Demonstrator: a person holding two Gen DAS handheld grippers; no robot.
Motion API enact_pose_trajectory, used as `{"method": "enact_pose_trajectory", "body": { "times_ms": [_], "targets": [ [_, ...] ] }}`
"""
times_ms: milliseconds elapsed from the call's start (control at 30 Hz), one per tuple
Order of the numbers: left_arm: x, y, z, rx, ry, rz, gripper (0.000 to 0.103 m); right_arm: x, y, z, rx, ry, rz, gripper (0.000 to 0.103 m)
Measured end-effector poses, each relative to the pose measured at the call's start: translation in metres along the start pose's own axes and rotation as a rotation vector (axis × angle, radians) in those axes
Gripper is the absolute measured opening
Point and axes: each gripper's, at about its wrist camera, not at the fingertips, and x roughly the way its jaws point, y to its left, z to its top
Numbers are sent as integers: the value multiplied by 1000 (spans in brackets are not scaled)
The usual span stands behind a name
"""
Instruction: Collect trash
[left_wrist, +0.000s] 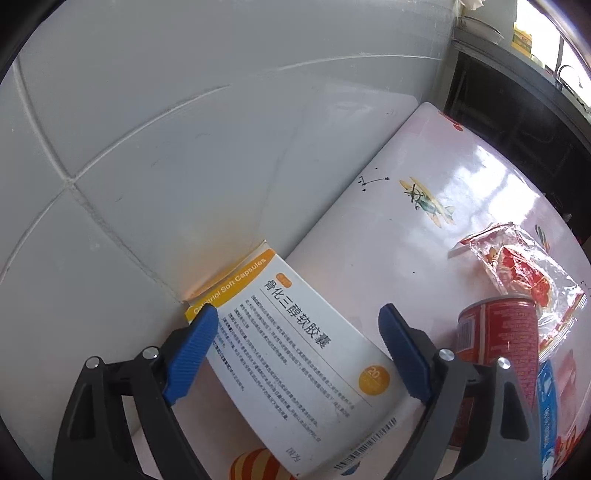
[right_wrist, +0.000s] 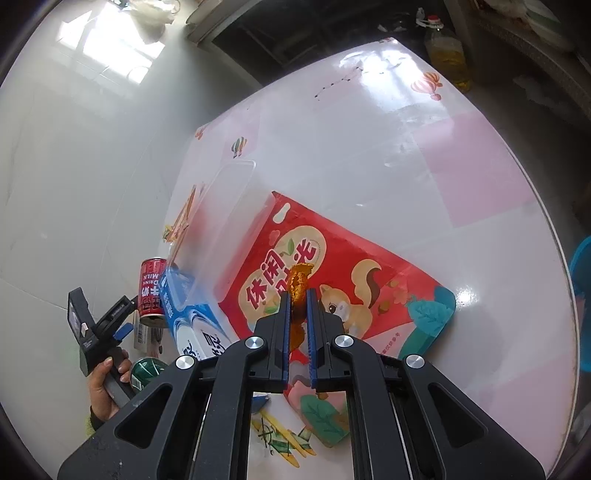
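My left gripper (left_wrist: 297, 328) is open, its blue pads on either side of a white and orange capsule box (left_wrist: 295, 354) lying on the table against the tiled wall. A red milk can (left_wrist: 495, 339) stands just right of it, a crumpled red wrapper (left_wrist: 517, 269) behind that. My right gripper (right_wrist: 297, 299) is shut on a small golden-brown crumpled wrapper (right_wrist: 300, 284), held above a large red snack bag (right_wrist: 332, 280). The red can (right_wrist: 152, 286) and the left gripper (right_wrist: 110, 321) in a hand show at the left.
A clear plastic container (right_wrist: 221, 206) and a blue and white pack (right_wrist: 188, 314) lie beside the snack bag. The glossy white table (right_wrist: 369, 147) has pink patches and cartoon prints. An oil bottle (right_wrist: 447, 55) stands beyond its far edge. The grey tiled wall (left_wrist: 184, 129) borders the table.
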Motion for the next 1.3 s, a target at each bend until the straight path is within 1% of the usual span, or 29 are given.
{"method": "enact_pose_trajectory", "body": {
  "times_ms": [67, 167, 267, 333, 367, 400, 500, 567, 600, 633, 667, 800, 1000, 1067, 1233, 1300],
  "targets": [
    [0, 2, -2, 31, -11, -18, 87, 1, -1, 0, 1, 3, 1, 7],
    [-3, 3, -8, 103, -26, -53, 86, 2, -2, 0, 0, 8, 0, 7],
    [-8, 7, -19, 228, -44, -93, 86, 5, -2, 0, -8, 12, -5, 7],
    [-12, 9, -26, 301, -54, -106, 86, 7, -1, 1, -11, 16, -7, 7],
    [-14, 12, -30, 335, -58, -115, 86, 7, 0, 1, -13, 18, -6, 7],
    [-16, 14, -32, 346, -58, -129, 86, 8, 1, 1, -13, 18, -6, 7],
    [-22, 29, -36, 309, -36, -197, 87, 10, 3, 1, -17, 19, -5, 7],
    [-28, 38, -38, 263, -32, -225, 92, 12, 6, 0, -21, 21, -5, 7],
    [-31, 42, -39, 246, -34, -223, 95, 12, 7, 0, -23, 23, -5, 7],
    [-32, 44, -40, 232, -33, -215, 96, 13, 8, 0, -25, 23, -6, 7],
    [-32, 45, -41, 222, -26, -207, 96, 14, 9, 0, -26, 24, -7, 7],
    [-20, 43, -42, 194, 52, -185, 96, 14, 13, -2, -33, 26, 0, 8],
    [-8, 44, -39, 117, 107, -184, 96, 9, 15, -6, -44, 22, -1, 8],
    [-6, 45, -40, 97, 118, -194, 91, 8, 14, -7, -41, 23, 2, 8],
    [-5, 49, -43, 77, 134, -203, 72, 7, 13, -7, -32, 24, 17, 8],
    [-7, 52, -45, 66, 130, -212, 71, 7, 11, -7, -22, 30, 36, 8]
  ]
}}
